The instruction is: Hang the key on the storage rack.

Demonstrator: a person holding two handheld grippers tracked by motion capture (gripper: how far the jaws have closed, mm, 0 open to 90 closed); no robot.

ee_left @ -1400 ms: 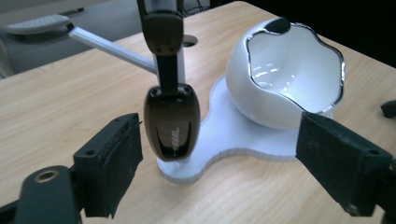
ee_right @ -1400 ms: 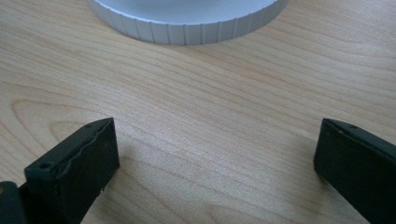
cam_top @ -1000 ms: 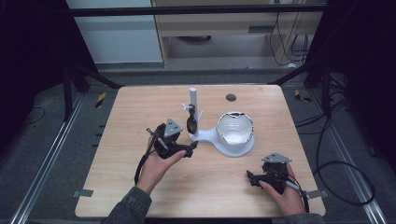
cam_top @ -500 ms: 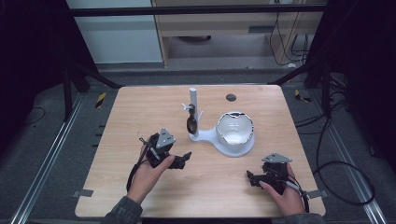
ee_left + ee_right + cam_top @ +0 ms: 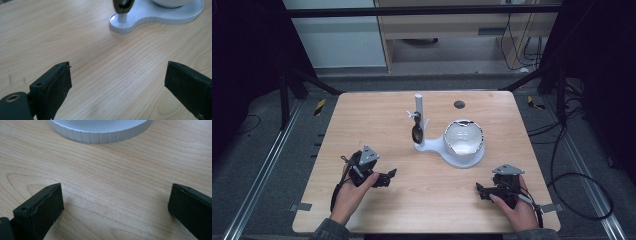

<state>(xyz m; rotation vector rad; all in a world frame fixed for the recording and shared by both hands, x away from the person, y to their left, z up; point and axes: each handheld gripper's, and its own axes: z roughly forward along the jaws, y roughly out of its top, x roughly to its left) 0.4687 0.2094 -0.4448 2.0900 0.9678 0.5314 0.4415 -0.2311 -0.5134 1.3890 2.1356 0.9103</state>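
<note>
Left gripper (image 5: 388,176) sat low on the bench (image 5: 362,120), jaws wide apart and holding nothing; right gripper (image 5: 479,191) likewise spread wide and empty near the front edge. Both stood well apart from the white stand (image 5: 437,146). Sunglasses (image 5: 417,131) hung on the stand's upright post (image 5: 419,107), beside the bowl (image 5: 463,139) on the same base. Folded, their long axis ran roughly vertical, lens end pointing down toward the base. Judged as a rest step between grasps. The next move likely calls for a reach in to the hanging sunglasses and a light pinch on the frame.
</note>
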